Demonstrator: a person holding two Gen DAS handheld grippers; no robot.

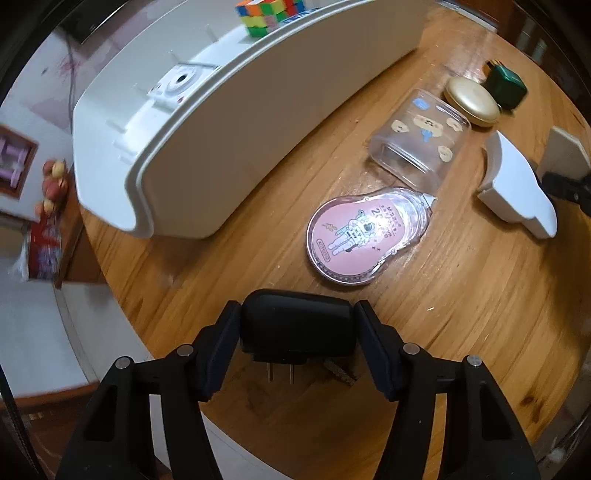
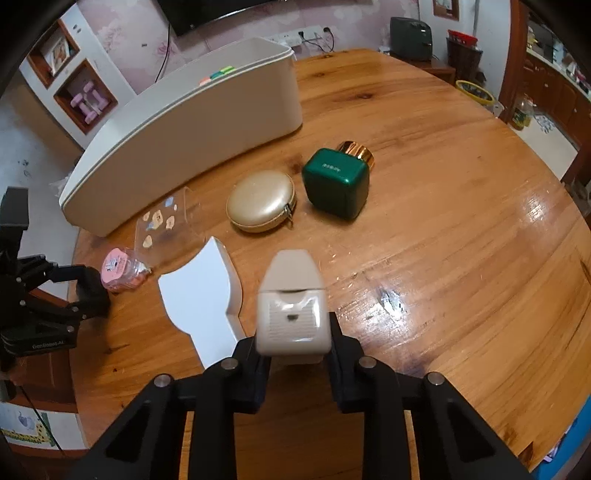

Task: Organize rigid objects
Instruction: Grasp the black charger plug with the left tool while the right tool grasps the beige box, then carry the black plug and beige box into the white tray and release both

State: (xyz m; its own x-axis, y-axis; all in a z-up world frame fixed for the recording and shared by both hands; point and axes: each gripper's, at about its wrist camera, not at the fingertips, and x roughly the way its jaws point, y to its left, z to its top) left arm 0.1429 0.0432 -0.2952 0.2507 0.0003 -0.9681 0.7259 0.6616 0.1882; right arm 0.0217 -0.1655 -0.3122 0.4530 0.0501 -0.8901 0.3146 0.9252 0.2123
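My left gripper [image 1: 297, 321] is shut on a black plug adapter [image 1: 297, 325] near the round wooden table's [image 1: 461, 332] near edge, prongs pointing back at the camera. My right gripper [image 2: 295, 332] is shut on a beige plastic case [image 2: 293, 306], held just above the table. On the wood lie a pink tape dispenser [image 1: 354, 236], a clear sticker-printed box [image 1: 417, 140], a gold compact [image 2: 258, 205], a green bottle [image 2: 336, 182] with a gold cap, and a white shaped box [image 2: 199, 299]. The long white bin [image 2: 184, 147] stands behind them.
Inside the bin [image 1: 258, 122] are colour cubes [image 1: 266, 14] and a white camera-like item [image 1: 181, 79]. The left gripper [image 2: 88, 291] shows at the left in the right wrist view. Bare wood stretches to the right [image 2: 461, 240]. Shelves and floor lie beyond the table's edge.
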